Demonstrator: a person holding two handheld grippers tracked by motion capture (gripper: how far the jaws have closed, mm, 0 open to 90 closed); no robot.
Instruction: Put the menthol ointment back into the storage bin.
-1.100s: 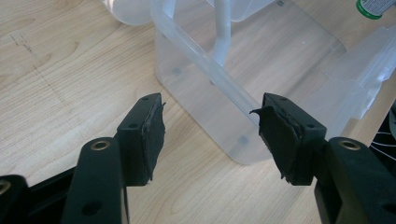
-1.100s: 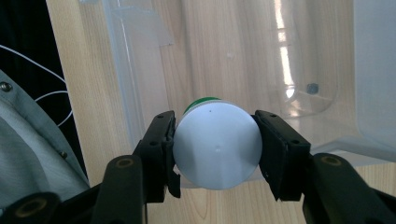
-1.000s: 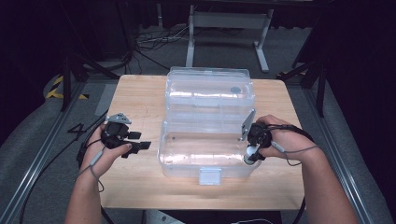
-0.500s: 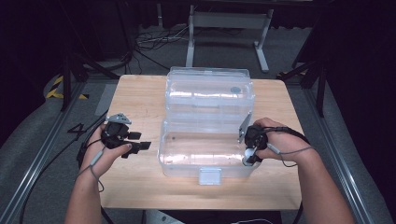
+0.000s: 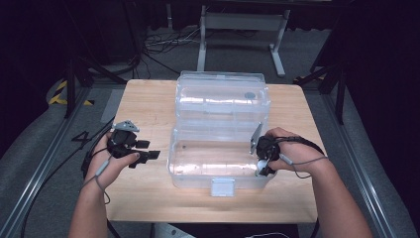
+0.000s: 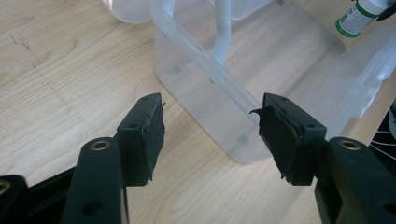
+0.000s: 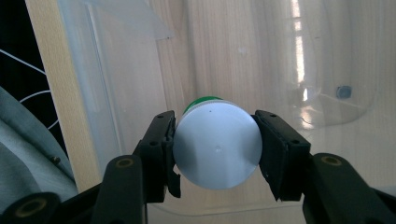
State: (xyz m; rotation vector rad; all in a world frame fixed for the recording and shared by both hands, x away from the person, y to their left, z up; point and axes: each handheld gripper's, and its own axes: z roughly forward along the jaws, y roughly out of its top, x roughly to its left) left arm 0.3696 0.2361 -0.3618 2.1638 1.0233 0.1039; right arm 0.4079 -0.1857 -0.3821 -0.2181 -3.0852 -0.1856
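You're at a light wooden table point(image 5: 148, 99) on grey carpet floor point(image 5: 44, 148). Behind the table: a grey metal stand point(image 5: 237, 22) with two feet, black cables point(image 5: 158, 44) tangled left of it. Left of the table, yellow-black hazard tape point(image 5: 62, 94) and a metal rail point(image 5: 39, 178) (another runs right of the table). Surroundings beyond are dark.

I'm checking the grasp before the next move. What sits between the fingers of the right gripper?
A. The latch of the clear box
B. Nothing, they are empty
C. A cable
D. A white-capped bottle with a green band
D: in the right gripper view the right gripper has its fingers pressed on either side of the round white cap of the bottle, a green band showing behind it, over the clear plastic box.
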